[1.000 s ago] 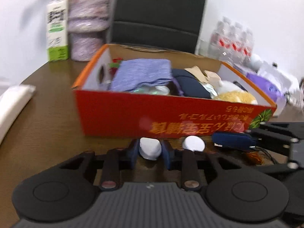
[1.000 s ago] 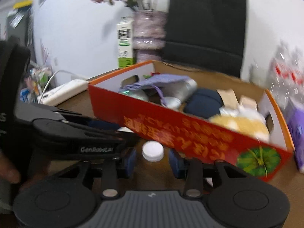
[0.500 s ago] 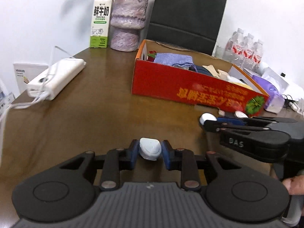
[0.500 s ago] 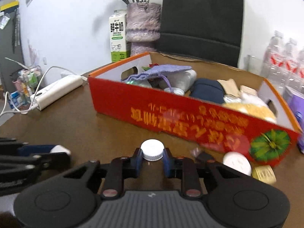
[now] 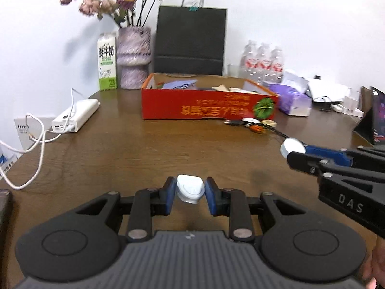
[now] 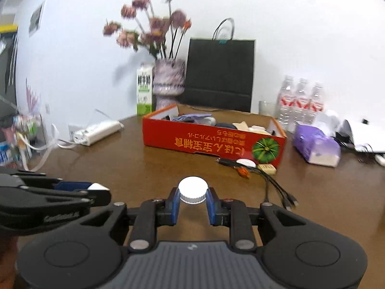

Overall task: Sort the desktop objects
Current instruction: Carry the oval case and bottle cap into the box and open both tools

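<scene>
My left gripper [image 5: 189, 193] is shut on a small pale rounded-triangular piece [image 5: 190, 186] and hangs over the brown table, well in front of the red cardboard box [image 5: 209, 107]. Beside it on the right, my right gripper [image 6: 193, 200] is shut on a white ribbed bottle cap [image 6: 193, 189]. That cap [image 5: 291, 145] also shows at the right gripper's tip in the left wrist view. The left gripper [image 6: 96, 189] shows at the left edge of the right wrist view. The box [image 6: 211, 142] holds cloths and several small items.
A white disc [image 6: 245, 162], a yellowish block [image 6: 266, 167] and black cables [image 6: 274, 183] lie by the box's front right corner. A white power bank [image 5: 77, 115], milk carton [image 5: 107, 65], vase [image 5: 134, 65], black bag [image 5: 190, 41], water bottles [image 5: 262, 62] and purple tissue pack [image 5: 291, 98] ring the table.
Both grippers have drawn back from the red box, which now looks much farther away. The right gripper closed on the white cap and lifted it; the left kept its white piece.
</scene>
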### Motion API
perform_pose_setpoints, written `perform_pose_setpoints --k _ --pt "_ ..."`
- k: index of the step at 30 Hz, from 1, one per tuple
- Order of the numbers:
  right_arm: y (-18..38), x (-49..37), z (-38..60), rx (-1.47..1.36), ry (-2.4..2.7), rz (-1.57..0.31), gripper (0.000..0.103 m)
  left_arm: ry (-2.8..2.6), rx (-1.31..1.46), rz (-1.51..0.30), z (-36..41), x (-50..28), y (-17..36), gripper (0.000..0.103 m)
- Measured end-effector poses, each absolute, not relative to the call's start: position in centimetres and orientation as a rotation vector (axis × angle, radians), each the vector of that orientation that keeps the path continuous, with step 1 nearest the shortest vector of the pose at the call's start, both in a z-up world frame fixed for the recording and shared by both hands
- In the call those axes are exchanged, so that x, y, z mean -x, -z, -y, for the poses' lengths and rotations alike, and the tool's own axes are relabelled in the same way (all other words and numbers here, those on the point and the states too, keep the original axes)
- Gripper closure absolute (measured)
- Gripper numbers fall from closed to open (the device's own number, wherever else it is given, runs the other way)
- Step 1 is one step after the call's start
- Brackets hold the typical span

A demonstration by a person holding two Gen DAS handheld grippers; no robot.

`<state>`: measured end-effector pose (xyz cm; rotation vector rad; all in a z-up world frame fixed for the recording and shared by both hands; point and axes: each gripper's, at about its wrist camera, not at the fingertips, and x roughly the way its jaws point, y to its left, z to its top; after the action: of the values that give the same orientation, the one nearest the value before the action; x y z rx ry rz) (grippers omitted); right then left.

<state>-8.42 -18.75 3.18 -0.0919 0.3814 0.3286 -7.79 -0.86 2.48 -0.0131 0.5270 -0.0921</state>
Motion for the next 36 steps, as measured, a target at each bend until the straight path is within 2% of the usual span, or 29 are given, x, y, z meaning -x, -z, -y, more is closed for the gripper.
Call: perform_pose_setpoints --k 4,6,15,22,25,29,33,36 --pt "-3.3 13.2 18.8 0.173 -0.292 -0.201 0.081 0.105 0.000 -0.483 1.2 10.6 -3.4 0.075" --pt "-3.8 13.7 19.1 0.156 -0.300 -0.173 0.081 0.094 -0.007 -0.443 1.2 11.1 -4.1 0.075" --pt "-4.5 11.9 20.0 0.055 -0.262 -0.185 0.081 0.061 0.007 -0.437 0.5 8.3 -5.1 0.075" --pt "-10.1 4.9 21.4 0.007 -0.316 -0.189 0.081 0.133 0.056 -0.421 -3.0 0.7 -11.3 0.075" --pt "-12.7 -1.3 21.8 -0.039 -0.385 -0.285 0.081 0.155 0.043 -0.453 -3.9 -5.5 -13.5 0.075" --pt "-13.3 -11.2 20.9 -0.122 -0.420 -0.472 0.081 0.195 0.115 -0.599 -4.6 -15.5 -13.8 0.075" --pt "-10.6 -20.7 18.8 -0.163 -0.449 -0.718 0.081 0.232 0.193 -0.723 -3.6 -23.4 -11.6 0.075" --pt "-7.3 -25.9 18.0 -0.184 -0.412 -0.860 0.081 0.238 0.120 -0.784 -1.3 -27.7 -8.9 0.075"
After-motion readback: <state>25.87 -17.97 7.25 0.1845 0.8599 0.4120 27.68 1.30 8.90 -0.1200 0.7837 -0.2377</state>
